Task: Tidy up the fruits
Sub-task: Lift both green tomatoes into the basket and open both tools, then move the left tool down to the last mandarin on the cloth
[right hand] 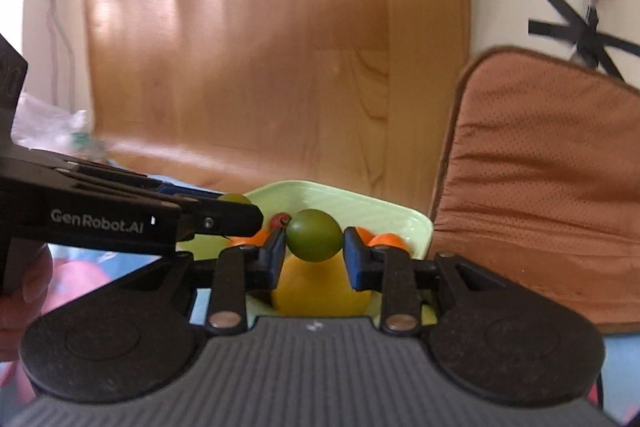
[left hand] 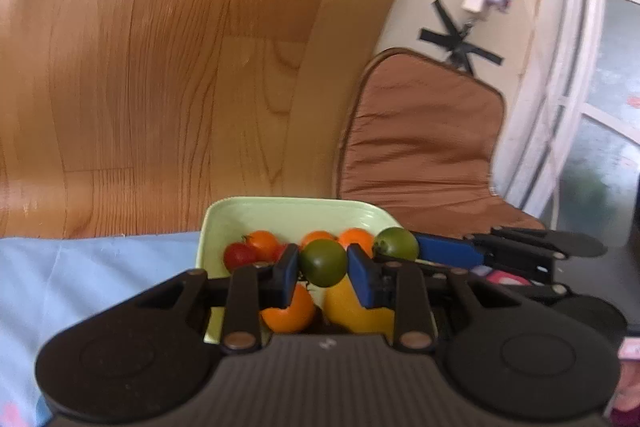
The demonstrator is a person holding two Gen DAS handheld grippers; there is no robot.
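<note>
Two green tomatoes are in my grips, one per tool, both held above a pale green dish [left hand: 248, 211]. My left gripper [left hand: 323, 267] is clamped on a dark green tomato [left hand: 323, 263], its blue pads [left hand: 289, 267] pressing both sides. My right gripper [right hand: 315, 245] is clamped likewise on a lighter green tomato [right hand: 315, 235]; in the left wrist view that fruit [left hand: 396, 243] shows at the right tool's blue tip.

Inside the dish I note orange tomatoes [left hand: 262, 243], a red tomato [left hand: 239, 255], a larger orange fruit [left hand: 290, 311] and a yellow fruit [left hand: 356, 307] directly under the held pair. The dish rests on light blue cloth [left hand: 80, 275].

Legible writing: "GenRobot.AI" in white on the side of the left tool [right hand: 96, 221], seen from the right wrist view. A person's hand [right hand: 24, 291] grips that tool at the frame's left edge.

Beyond the dish stand a wood-grain panel [left hand: 160, 67] and a brown cushion [left hand: 420, 135]. Black tape crosses [left hand: 460, 43] mark the wall; the white strip near them bears no readable text.
</note>
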